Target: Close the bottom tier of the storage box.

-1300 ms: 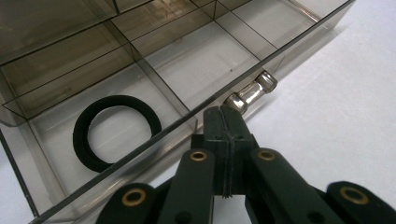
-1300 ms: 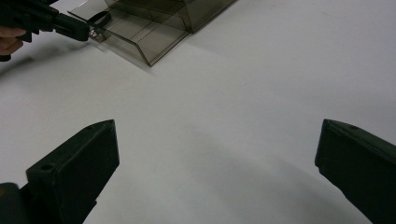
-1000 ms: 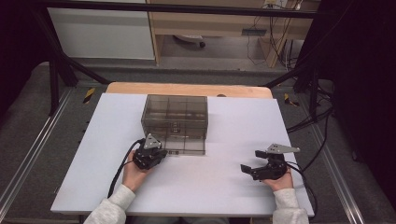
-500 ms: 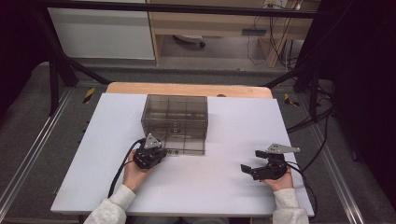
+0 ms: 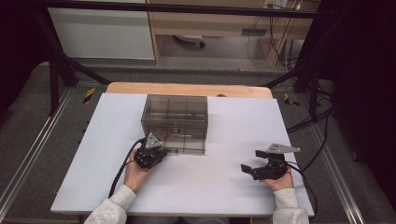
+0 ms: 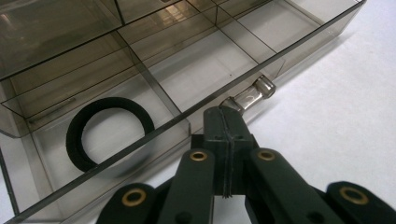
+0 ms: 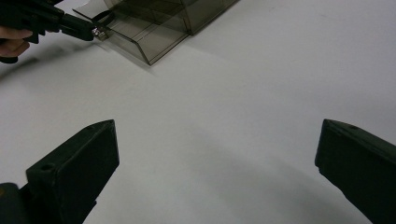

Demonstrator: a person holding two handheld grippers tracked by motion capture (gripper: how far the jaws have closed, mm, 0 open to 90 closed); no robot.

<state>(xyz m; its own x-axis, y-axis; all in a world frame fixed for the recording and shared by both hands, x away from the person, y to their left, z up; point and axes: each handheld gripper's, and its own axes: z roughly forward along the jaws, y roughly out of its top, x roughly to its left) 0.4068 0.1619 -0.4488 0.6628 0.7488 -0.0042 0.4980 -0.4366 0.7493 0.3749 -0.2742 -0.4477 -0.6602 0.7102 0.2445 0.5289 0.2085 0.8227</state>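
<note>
A smoky see-through drawer box stands at the middle of the white table. Its bottom drawer is pulled partly out toward me, and a black ring lies in one of its compartments. My left gripper is shut on the drawer's small clear handle, which shows just past the tips. From above, that left gripper sits at the drawer's front left. My right gripper rests on the table to the right, open, with nothing between its jaws.
A wooden strip edges the table's far side. Black frame posts and trailing cables stand beyond the right edge. White table surface lies between the two grippers and in front of the drawer.
</note>
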